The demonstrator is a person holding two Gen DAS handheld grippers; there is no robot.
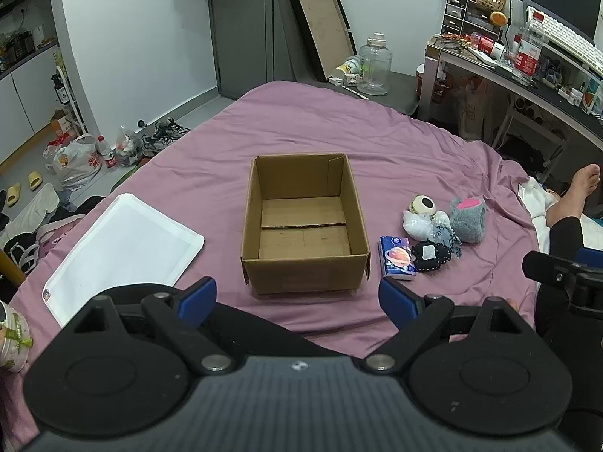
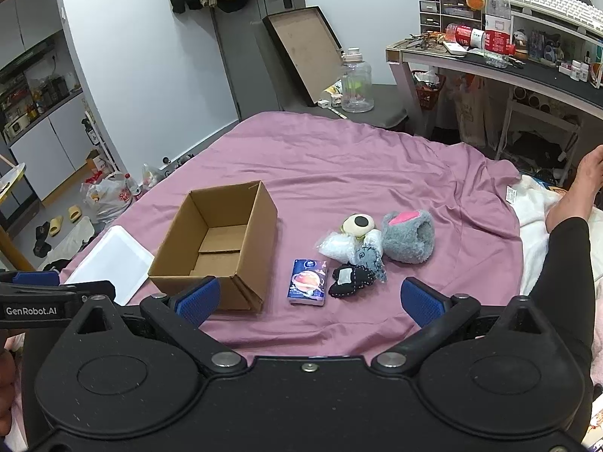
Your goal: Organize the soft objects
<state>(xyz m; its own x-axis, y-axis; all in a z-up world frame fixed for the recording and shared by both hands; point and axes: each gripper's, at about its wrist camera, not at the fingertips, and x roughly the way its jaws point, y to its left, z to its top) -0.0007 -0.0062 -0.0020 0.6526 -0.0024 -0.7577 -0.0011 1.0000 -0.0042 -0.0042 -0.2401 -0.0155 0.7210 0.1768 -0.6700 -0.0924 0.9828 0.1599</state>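
The soft things are lying in a small cluster on the pink bedsheet (image 2: pixel 377 173), just to the right of the open cardboard box (image 2: pixel 218 248), which is sitting empty with its flaps down. In the cluster, a grey fuzzy slipper-like toy (image 2: pixel 409 239) with a pink patch is resting at the far right; a round cream plush with a black spot (image 2: pixel 358 224) is leaning beside it; a clear crinkled bag (image 2: pixel 335 246) and a grey-blue knitted piece (image 2: pixel 367 258) are overlapping one another, so their outlines are hard to separate. A black stitched pouch (image 2: pixel 350 280) is lying in front of them, and a blue tissue pack (image 2: pixel 308 281) is lying between the pouch and the box, apart from both. What the clear bag is holding is not readable.

The right gripper (image 2: pixel 309 299) is hovering short of the tissue pack, its blue pads (image 2: pixel 198 297) spread wide, touching nothing. The left gripper (image 1: pixel 297 299) is hovering in front of the box, its blue pads (image 1: pixel 397 301) likewise wide apart and empty. A white tray (image 1: pixel 124 245) is lying left of the box, partly cut off by the gripper body. A person's bare foot (image 1: pixel 576 188) is showing at the right edge.
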